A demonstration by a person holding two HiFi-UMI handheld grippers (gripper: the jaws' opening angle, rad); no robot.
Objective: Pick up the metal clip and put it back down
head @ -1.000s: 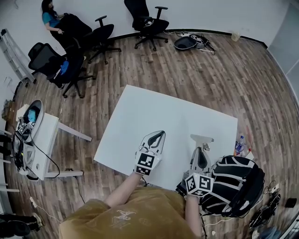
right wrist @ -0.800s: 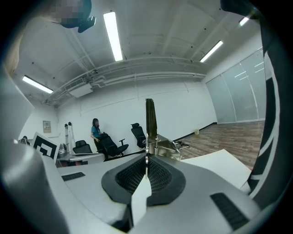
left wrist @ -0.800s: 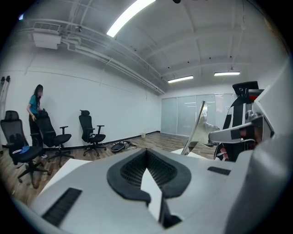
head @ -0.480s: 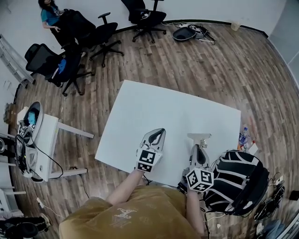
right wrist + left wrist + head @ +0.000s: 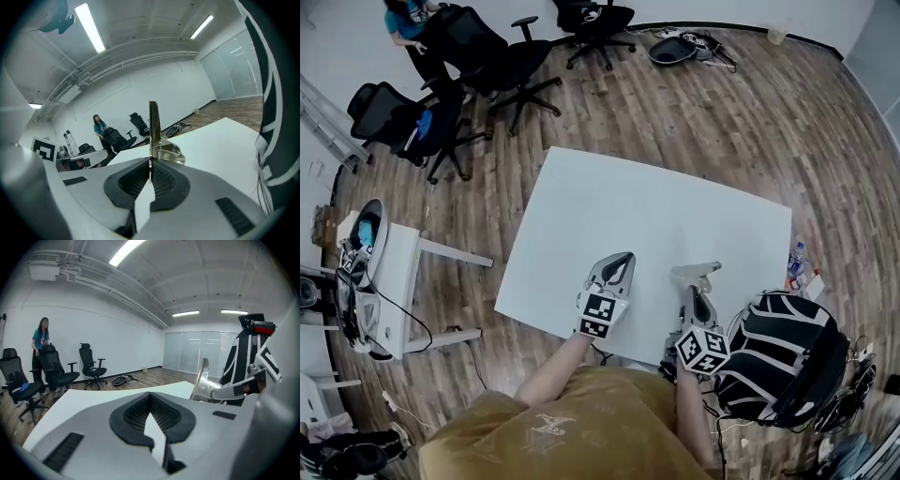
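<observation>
The metal clip (image 5: pixel 698 272) is a shiny steel spring clip held over the near right part of the white table (image 5: pixel 628 202). My right gripper (image 5: pixel 697 291) is shut on it. In the right gripper view the jaws (image 5: pixel 150 165) pinch one flat handle of the metal clip (image 5: pixel 154 123), which stands upright with its spring and body just beyond the tips. My left gripper (image 5: pixel 624 260) rests over the table to the clip's left, shut with nothing in it. From the left gripper view, past its shut jaws (image 5: pixel 150 397), the metal clip (image 5: pixel 203 380) shows at the right.
A black-and-white backpack (image 5: pixel 780 356) sits right of the table's near corner, with a bottle (image 5: pixel 795 258) on the floor by the right edge. Office chairs (image 5: pixel 487 56) and a person (image 5: pixel 408 19) are at the back left. A small side table (image 5: pixel 389 272) with gear stands at the left.
The head view has shifted a little. Both grippers stay near the table's front edge, and the right one keeps its hold on the clip.
</observation>
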